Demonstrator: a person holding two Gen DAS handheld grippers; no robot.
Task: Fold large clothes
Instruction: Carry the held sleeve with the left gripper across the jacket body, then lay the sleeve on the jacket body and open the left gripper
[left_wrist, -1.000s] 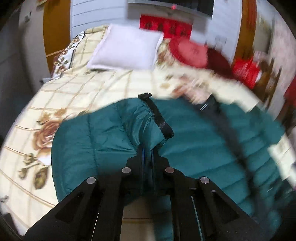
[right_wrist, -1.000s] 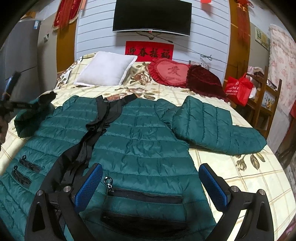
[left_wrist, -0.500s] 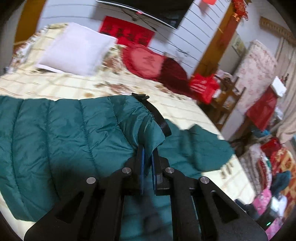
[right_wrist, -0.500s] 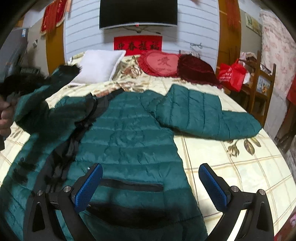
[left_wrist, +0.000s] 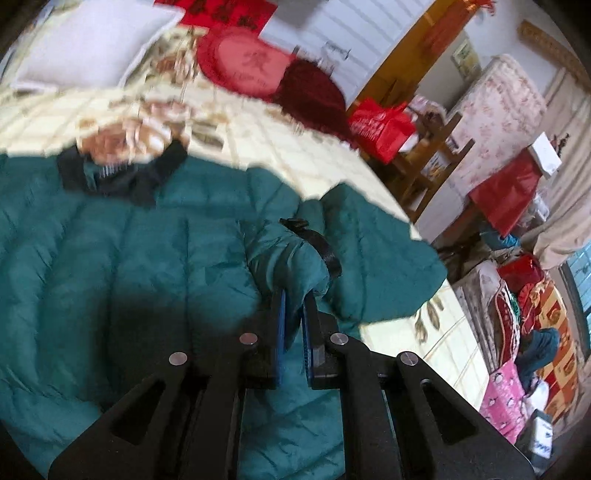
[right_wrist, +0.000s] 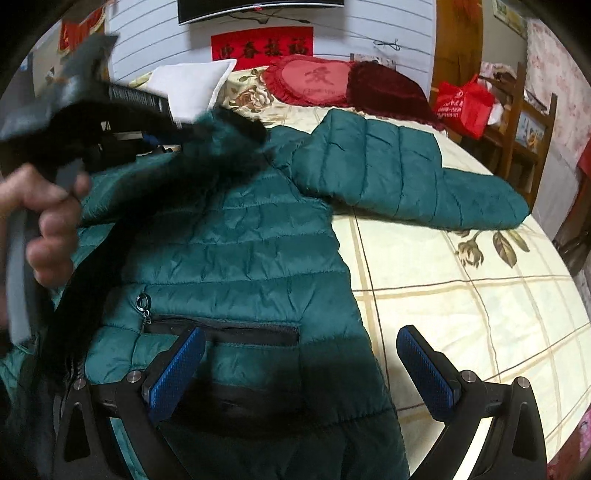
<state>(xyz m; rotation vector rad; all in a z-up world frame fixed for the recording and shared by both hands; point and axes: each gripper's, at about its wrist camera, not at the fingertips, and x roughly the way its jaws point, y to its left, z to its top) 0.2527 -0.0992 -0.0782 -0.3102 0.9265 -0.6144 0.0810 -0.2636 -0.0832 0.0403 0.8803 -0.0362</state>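
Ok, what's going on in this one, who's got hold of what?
A person is folding a teal puffer jacket laid out on a bed. The left gripper is shut on the cuff of one sleeve, held over the jacket's body. The right gripper hangs open above the hem, holding nothing. The other sleeve lies spread out on the bedspread.

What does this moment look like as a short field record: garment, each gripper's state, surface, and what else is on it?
garment: teal puffer jacket, spread front-up
left sleeve: cuff pinched and carried over the jacket body
right sleeve: lying out flat on the bedspread
left gripper: jaws shut on the cuff
right gripper: jaws wide open, holding nothing, above the hem near the zip pocket
surface: floral bedspread
also on bed: white pillow, red heart cushion
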